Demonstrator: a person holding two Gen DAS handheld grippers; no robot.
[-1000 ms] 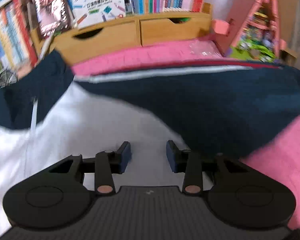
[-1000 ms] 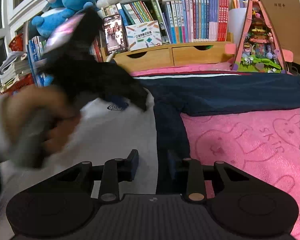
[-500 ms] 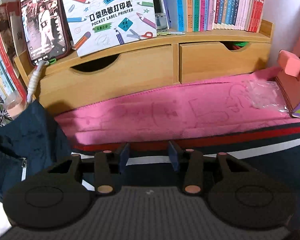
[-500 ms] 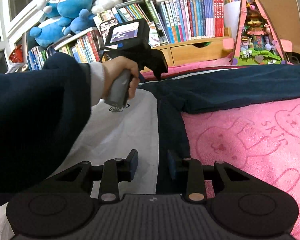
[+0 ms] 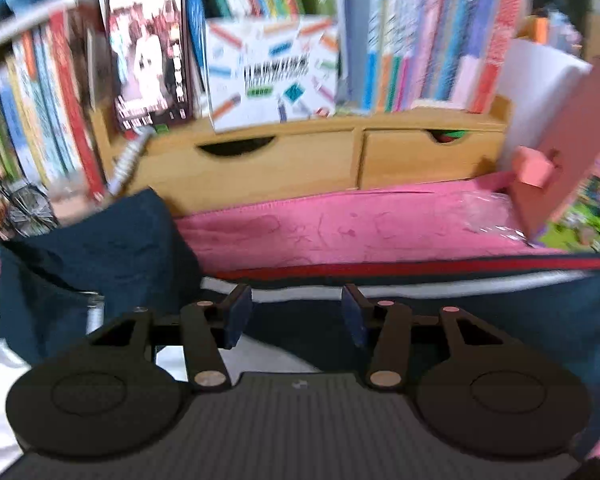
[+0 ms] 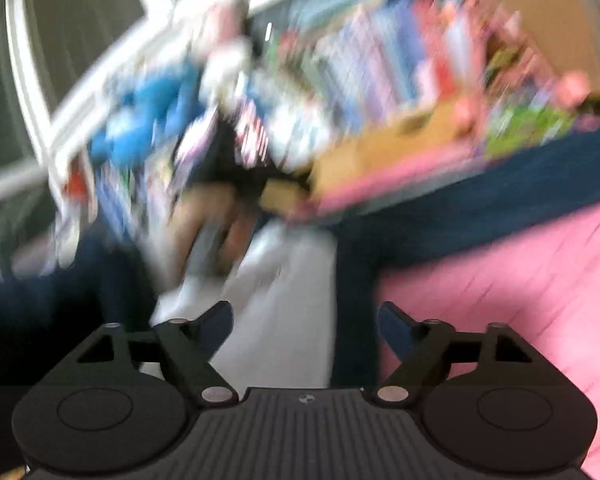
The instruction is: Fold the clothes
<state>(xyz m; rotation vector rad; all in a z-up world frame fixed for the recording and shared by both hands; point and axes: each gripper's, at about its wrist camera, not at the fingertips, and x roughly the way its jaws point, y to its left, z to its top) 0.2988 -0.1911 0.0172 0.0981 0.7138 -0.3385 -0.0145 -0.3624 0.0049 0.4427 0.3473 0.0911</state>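
Jacket (image 5: 440, 312): navy and white, spread over my pink towel (image 5: 340, 228), striped hem along the towel's far edge. No neat fold visible; most folding seems left. Left gripper (image 5: 296, 312): wide, empty. Right gripper (image 6: 306, 326): wide, empty.

R view: shelf (image 6: 340, 92), hand (image 6: 212, 232) motion-blurred | jacket (image 5: 500, 312) cut off R edge
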